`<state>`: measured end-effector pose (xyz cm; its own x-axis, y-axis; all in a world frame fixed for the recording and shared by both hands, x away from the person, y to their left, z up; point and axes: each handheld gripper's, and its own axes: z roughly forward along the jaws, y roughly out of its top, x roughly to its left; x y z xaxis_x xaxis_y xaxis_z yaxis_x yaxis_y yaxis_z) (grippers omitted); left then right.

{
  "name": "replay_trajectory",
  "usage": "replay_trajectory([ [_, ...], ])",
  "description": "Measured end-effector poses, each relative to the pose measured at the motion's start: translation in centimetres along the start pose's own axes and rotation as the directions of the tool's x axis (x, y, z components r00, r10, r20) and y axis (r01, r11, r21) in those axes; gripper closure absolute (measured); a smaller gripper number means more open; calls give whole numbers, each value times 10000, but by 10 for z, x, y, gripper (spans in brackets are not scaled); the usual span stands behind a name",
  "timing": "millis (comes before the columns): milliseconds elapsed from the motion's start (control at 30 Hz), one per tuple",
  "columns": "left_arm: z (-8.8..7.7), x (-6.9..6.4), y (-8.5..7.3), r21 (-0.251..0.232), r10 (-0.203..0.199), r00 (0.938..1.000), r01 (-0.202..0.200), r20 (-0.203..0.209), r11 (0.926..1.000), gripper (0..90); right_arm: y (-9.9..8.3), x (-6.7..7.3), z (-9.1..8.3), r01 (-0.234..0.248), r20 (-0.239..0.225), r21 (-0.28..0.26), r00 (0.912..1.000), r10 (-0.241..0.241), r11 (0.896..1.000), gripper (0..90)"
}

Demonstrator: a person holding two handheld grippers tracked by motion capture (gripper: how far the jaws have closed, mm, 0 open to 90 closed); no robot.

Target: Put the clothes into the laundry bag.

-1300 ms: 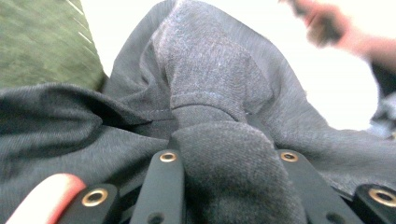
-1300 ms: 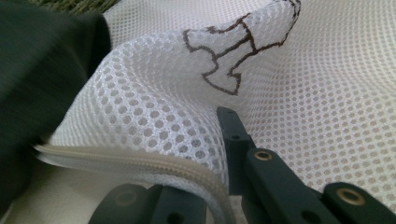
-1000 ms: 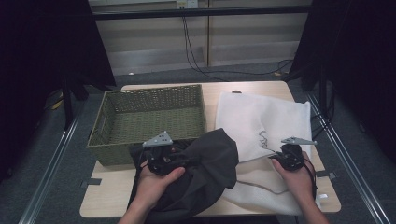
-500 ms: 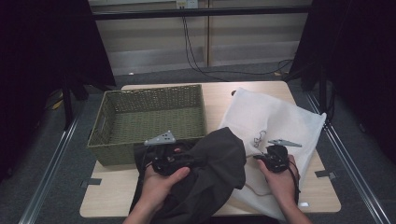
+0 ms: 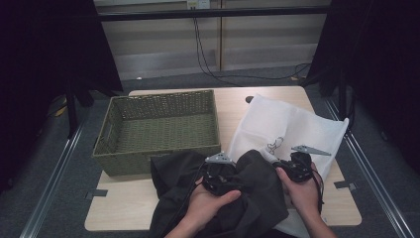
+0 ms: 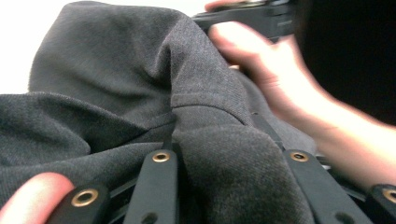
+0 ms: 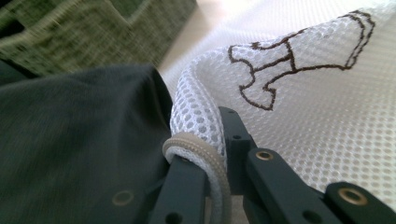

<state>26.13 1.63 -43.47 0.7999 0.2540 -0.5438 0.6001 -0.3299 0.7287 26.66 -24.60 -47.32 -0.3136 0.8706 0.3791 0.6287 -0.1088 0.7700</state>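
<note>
A dark grey garment lies bunched at the table's front, partly over a white mesh bag that bears a brown drawing. My left gripper is buried in the garment; in the left gripper view the grey cloth is gathered between its jaws, with the gripper shut on it. My right gripper is just right of the garment. In the right gripper view the gripper is shut on the bag's corded rim, the mesh rising beyond. The two hands are close together.
A green woven basket stands on the left half of the wooden table, right behind the garment. Metal rails run along both sides of the table. Black cables hang at the back wall.
My left hand has carried the garment to the right, toward the bag's edge. My right hand has shifted a little left with the bag's rim, so the two grippers are closer together.
</note>
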Motion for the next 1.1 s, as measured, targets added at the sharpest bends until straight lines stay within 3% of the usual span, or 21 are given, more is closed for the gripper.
replay_trajectory([
  [67,6,-4,1,177,327,9987,-334,380,9993,685,4,2,1,119,-70,-174,9999,-121,9998,886],
  [100,11,-8,0,432,674,9965,-696,504,9966,681,5,3,1,137,-158,-294,9998,-141,9995,886],
  [200,25,-10,-3,1417,1181,9927,-1203,236,9826,670,9,1,-3,233,-200,-600,9995,-245,9979,886],
  [300,35,0,-4,1722,809,9962,-741,-329,9823,674,16,6,-17,464,-353,-1247,9981,-511,9911,886],
  [367,35,0,-2,1227,548,9931,-419,-1033,9916,682,20,10,-28,531,-559,-1605,9965,-628,9856,887],
  [433,30,-3,1,428,542,9849,-478,-1642,9979,693,21,15,-35,822,-573,-1570,9941,-922,9842,888],
  [467,24,-5,5,-216,452,9810,-502,-1887,9985,697,20,17,-36,928,-529,-1490,9934,-1016,9845,889],
  [533,14,-6,9,-1221,53,9739,-339,-2268,9919,700,16,23,-38,1227,-476,-1284,9904,-1297,9841,889],
  [600,8,-6,11,-2119,-267,9553,-381,-2945,9765,700,13,26,-39,1366,-550,-1125,9881,-1435,9842,889],
  [667,10,-4,8,-2600,-552,9340,-412,-3529,9647,698,11,30,-40,1451,-622,-1068,9864,-1523,9836,888],
  [700,17,-2,5,-2481,-520,9290,-437,-3664,9677,694,11,32,-40,1492,-641,-1061,9856,-1565,9831,889],
  [733,24,0,3,-2172,-460,9288,-377,-3678,9754,686,10,34,-40,1564,-619,-1016,9847,-1631,9825,889],
  [767,39,6,-1,-1270,-314,9436,-114,-3295,9918,674,10,34,-39,1570,-603,-971,9847,-1632,9828,888],
  [800,50,9,-5,-450,-121,9528,-17,-3033,9990,650,9,33,-37,1608,-579,-947,9843,-1667,9824,888],
  [833,56,8,-8,-145,183,9510,-239,-3086,9996,632,8,31,-35,1542,-645,-881,9850,-1601,9841,889],
  [867,58,5,-9,-61,528,9446,-579,-3241,9983,617,6,29,-34,1538,-628,-832,9852,-1592,9846,888],
  [900,56,2,-7,-23,657,9426,-703,-3273,9975,592,5,27,-32,1545,-604,-730,9854,-1590,9853,888],
  [967,49,-2,-2,106,664,9573,-661,-2814,9978,494,4,26,-31,1582,-505,-686,9855,-1618,9850,887],
  [1000,44,-7,1,183,924,9580,-909,-2715,9957,434,4,25,-30,1634,-449,-633,9850,-1664,9845,884],
  [1033,40,-11,4,228,1270,9518,-1256,-2794,9918,388,4,24,-29,1660,-385,-604,9850,-1685,9843,880],
  [1100,24,-22,12,195,2038,9306,-2078,-3040,9780,318,4,24,-28,1848,-296,-552,9820,-1866,9812,853],
])
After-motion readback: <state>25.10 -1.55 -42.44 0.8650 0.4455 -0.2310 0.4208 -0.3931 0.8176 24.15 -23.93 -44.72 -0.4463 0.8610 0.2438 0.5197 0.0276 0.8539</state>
